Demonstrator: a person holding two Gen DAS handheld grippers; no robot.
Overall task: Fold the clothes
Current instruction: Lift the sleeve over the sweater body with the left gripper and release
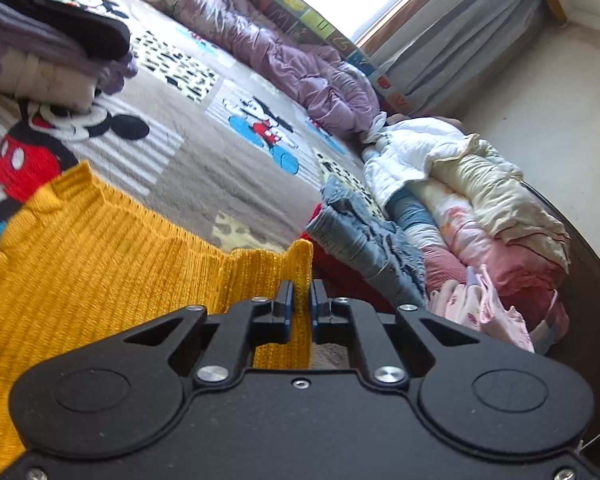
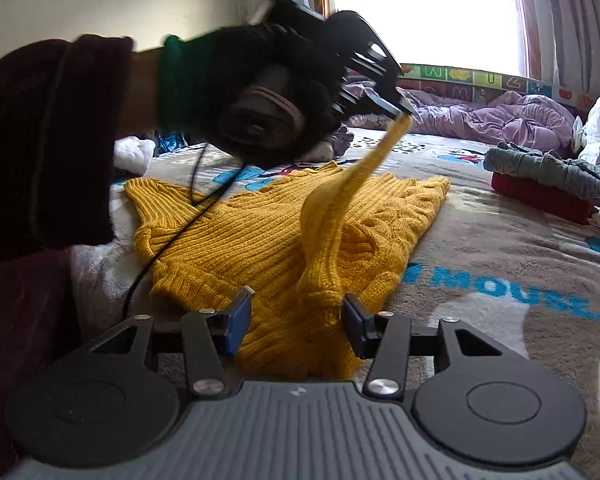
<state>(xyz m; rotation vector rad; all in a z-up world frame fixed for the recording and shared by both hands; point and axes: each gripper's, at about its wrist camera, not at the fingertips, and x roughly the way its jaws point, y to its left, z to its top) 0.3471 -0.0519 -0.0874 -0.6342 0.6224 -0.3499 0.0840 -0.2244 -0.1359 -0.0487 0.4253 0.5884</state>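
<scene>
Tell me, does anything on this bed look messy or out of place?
Yes. A heap of unfolded clothes sprawls along the bed's far edge, unlike the neat folded stack. The yellow sweater lies half folded, one sleeve pulled up by the left hand-held gripper.

Daylight from the window (image 2: 428, 12) – blown out to pure white in both views, w/ haze around the frame. Bed (image 1: 204, 168) evenly lit, soft shadows. Right view: gloved hand (image 2: 260, 92) backlit, dark & motion-blurred. Heavy fisheye bend at edges – corners vignetted black. Left view slightly soft.
</scene>
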